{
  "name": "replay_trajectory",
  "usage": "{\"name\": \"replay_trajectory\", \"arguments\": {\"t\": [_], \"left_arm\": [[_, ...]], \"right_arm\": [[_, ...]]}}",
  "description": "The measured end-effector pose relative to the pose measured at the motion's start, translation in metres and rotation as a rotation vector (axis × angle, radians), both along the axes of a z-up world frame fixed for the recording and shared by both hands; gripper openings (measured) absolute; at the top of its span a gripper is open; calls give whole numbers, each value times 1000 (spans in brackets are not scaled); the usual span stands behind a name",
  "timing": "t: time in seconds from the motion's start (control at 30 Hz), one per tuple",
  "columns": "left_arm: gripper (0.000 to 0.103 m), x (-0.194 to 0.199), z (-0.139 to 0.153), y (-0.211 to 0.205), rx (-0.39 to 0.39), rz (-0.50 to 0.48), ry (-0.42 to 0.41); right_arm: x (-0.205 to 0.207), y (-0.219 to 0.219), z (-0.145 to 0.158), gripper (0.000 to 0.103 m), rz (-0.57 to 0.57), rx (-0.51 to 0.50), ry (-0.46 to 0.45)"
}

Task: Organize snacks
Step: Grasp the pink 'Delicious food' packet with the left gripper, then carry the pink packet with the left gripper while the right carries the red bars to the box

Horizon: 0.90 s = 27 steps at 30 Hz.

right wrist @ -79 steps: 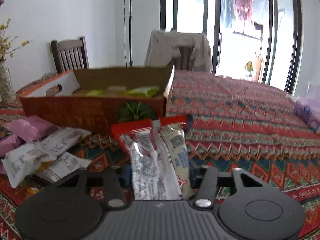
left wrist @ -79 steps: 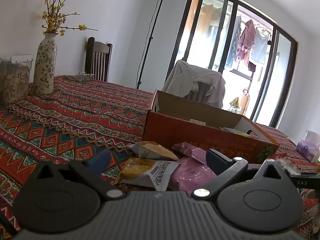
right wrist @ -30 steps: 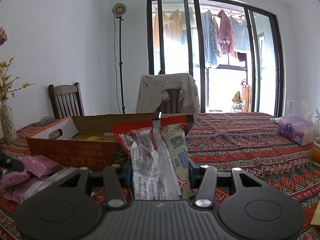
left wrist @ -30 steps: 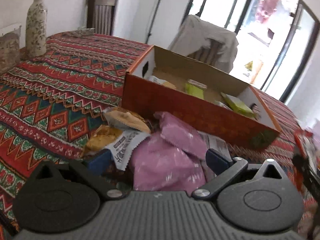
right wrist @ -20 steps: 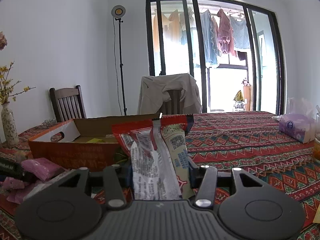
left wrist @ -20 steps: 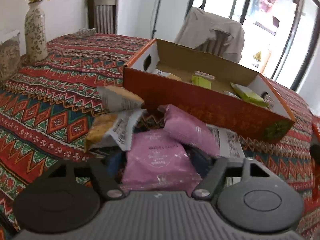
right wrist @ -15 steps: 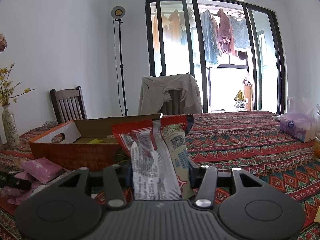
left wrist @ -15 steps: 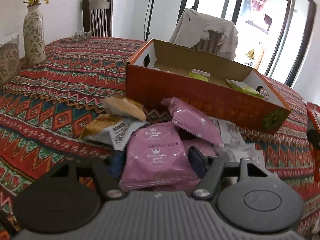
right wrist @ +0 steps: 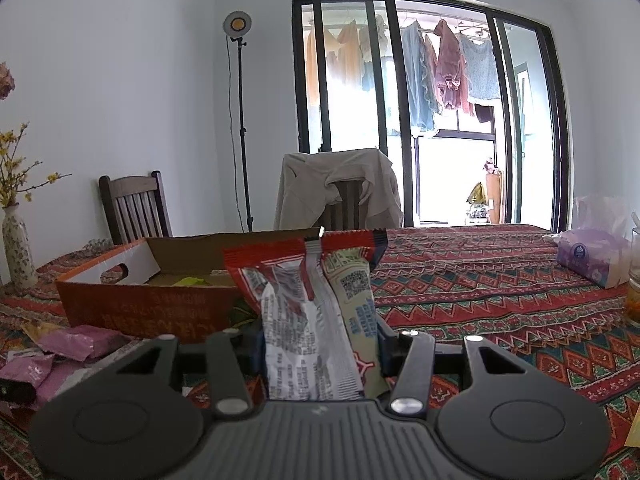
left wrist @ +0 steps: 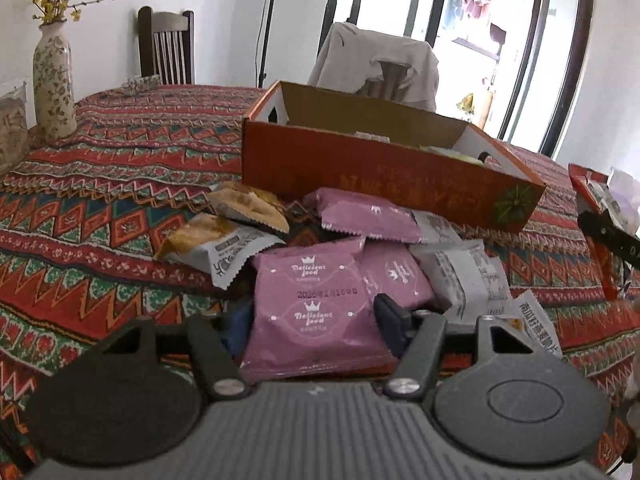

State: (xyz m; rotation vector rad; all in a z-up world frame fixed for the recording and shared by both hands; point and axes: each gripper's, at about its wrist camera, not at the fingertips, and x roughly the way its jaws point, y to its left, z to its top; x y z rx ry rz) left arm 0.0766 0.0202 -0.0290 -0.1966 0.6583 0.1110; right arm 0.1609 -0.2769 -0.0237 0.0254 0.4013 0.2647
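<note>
Left gripper point(left wrist: 312, 320) clamps purple packet point(left wrist: 310, 304), lower centre; right gripper point(right wrist: 320, 344) pinches red packet point(right wrist: 316, 316), centre — box point(left wrist: 384, 168) above. Risk: slick wrappers slipping out mid-carry.

We have the left gripper point(left wrist: 312, 320) clamped on a purple snack packet point(left wrist: 310, 308), raised over the snack pile point(left wrist: 360, 236) beside the orange cardboard box point(left wrist: 384, 176).

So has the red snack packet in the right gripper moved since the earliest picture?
Yes. The red snack packet, held by the right gripper, has risen: its top now stands above the orange box rim instead of below it.
</note>
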Motion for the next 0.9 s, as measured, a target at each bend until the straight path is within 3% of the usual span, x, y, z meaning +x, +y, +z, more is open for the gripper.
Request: {"name": "replay_trajectory", "arguments": {"t": [0.27,0.33,0.57,0.9], "left_arm": [[76,11,-2,3,-23,-1,15],[64,12,-2,2,-21,-5,9],[63,4,-1,2,-11,-14,-19],[62,-20,29,-3,-24,-66,-158]], "right_arm": [[1,4,0,49,-10,-7,-2],[0,4,0,49,-10,-10,-3],[0,4,0,49,-11,-9,-6],[-12,7,1,49,-9,-37,-69]]}}
